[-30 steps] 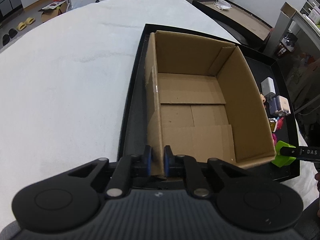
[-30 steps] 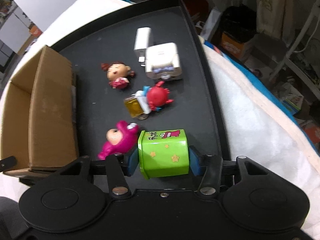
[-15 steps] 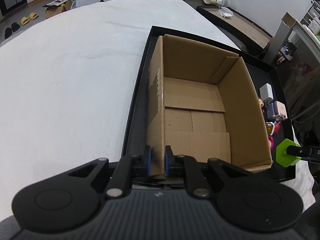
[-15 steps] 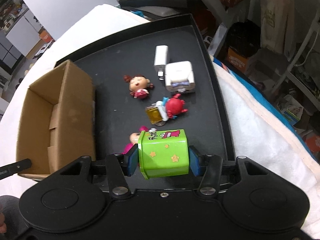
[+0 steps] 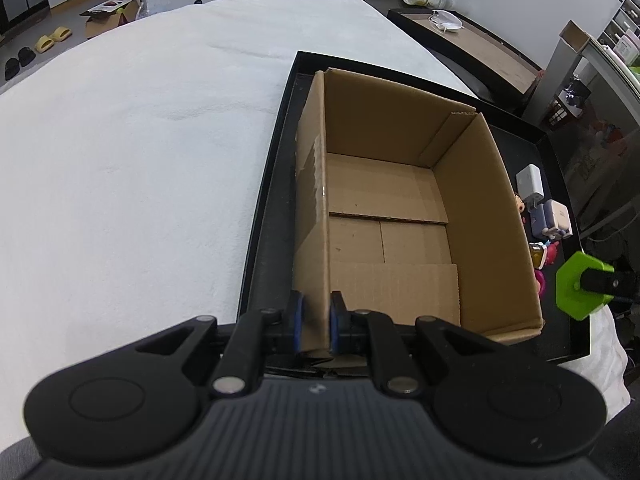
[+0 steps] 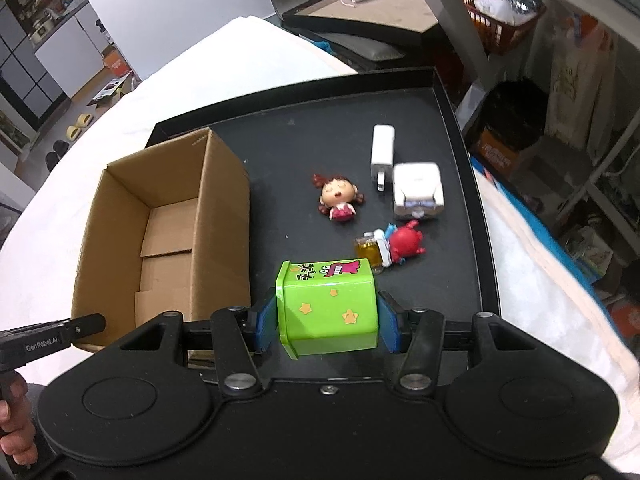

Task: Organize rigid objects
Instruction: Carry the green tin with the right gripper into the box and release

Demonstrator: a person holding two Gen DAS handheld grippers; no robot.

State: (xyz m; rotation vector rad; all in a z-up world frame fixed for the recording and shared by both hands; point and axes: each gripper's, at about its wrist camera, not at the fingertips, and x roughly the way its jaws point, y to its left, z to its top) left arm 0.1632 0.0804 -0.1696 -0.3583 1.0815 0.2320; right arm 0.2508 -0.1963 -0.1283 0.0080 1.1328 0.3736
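Note:
An open, empty cardboard box [image 5: 400, 216] stands on the left part of a black tray [image 6: 280, 128]; it also shows in the right wrist view [image 6: 160, 232]. My left gripper [image 5: 316, 324] is shut on the box's near left corner. My right gripper [image 6: 326, 324] is shut on a green tin [image 6: 328, 308] with stars, held above the tray's near edge, right of the box. The tin also shows in the left wrist view [image 5: 580, 290]. A girl figurine [image 6: 338, 196], a red crab toy [image 6: 394, 246], a white charger [image 6: 382, 152] and a white cube [image 6: 418, 190] lie on the tray.
The tray sits on a white cloth-covered surface [image 5: 132, 160]. A pink toy [image 5: 540, 286] peeks out beside the box. A second tray [image 6: 360, 8] with a cup and a mask stands behind. Shelves and bags [image 6: 560, 80] crowd the right side.
My right gripper has risen with the green tin, so the tray and box look farther away. The left gripper keeps its hold on the box and has lifted slightly.

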